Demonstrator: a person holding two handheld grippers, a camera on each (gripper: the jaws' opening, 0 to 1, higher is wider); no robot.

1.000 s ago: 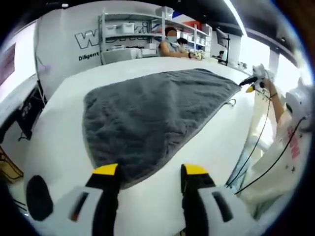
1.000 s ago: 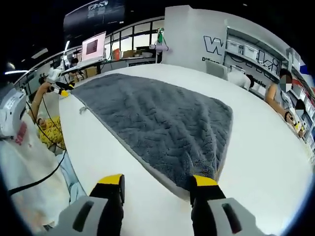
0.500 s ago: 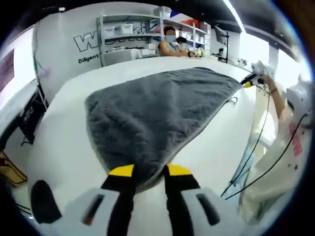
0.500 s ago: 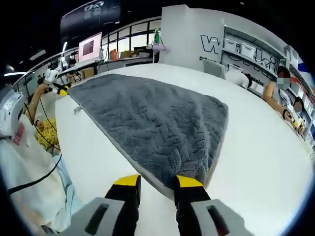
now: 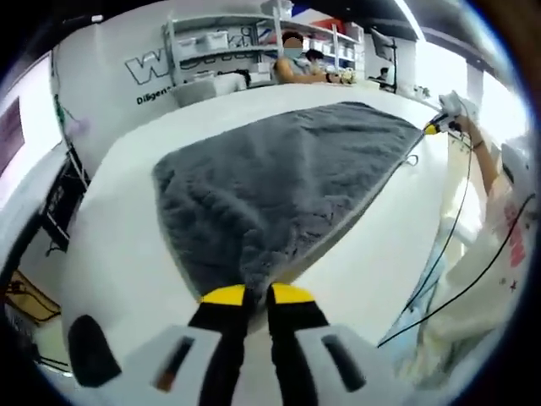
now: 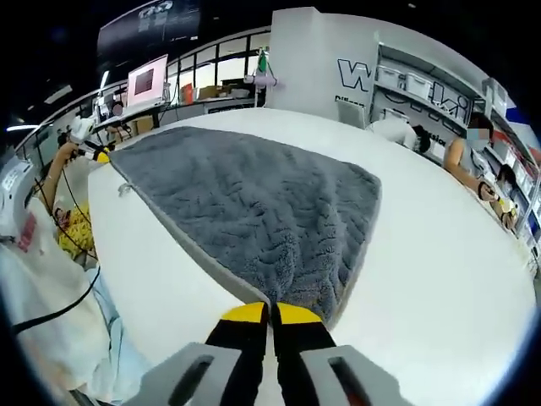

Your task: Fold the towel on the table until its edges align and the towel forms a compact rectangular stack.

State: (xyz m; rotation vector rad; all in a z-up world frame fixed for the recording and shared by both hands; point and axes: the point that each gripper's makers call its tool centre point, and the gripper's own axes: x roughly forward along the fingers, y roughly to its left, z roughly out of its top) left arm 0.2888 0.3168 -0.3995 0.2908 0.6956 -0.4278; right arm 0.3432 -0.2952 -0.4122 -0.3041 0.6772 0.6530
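A dark grey fluffy towel [image 5: 279,173] lies spread flat on the white table [image 5: 110,228]. In the left gripper view my left gripper [image 5: 257,295] is shut on the towel's near corner, its yellow-tipped jaws pinching the hem. In the right gripper view the same towel [image 6: 245,203] stretches away from me, and my right gripper [image 6: 270,314] is shut on its near corner. Both pinched corners lift slightly off the table. The other gripper [image 5: 435,127] appears far off at the towel's opposite corner, held by a person's hand.
The table's bare white top [image 6: 439,254] runs wide to the right of the towel. The person's white clothing and black cables [image 5: 473,254] hang along the table edge. Shelves with bins [image 5: 228,42] and seated people [image 6: 473,161] lie beyond the table.
Both grippers went from open to shut, closing on the towel's near corners. Each has moved in onto its corner, and the hem now puckers up between the jaws.
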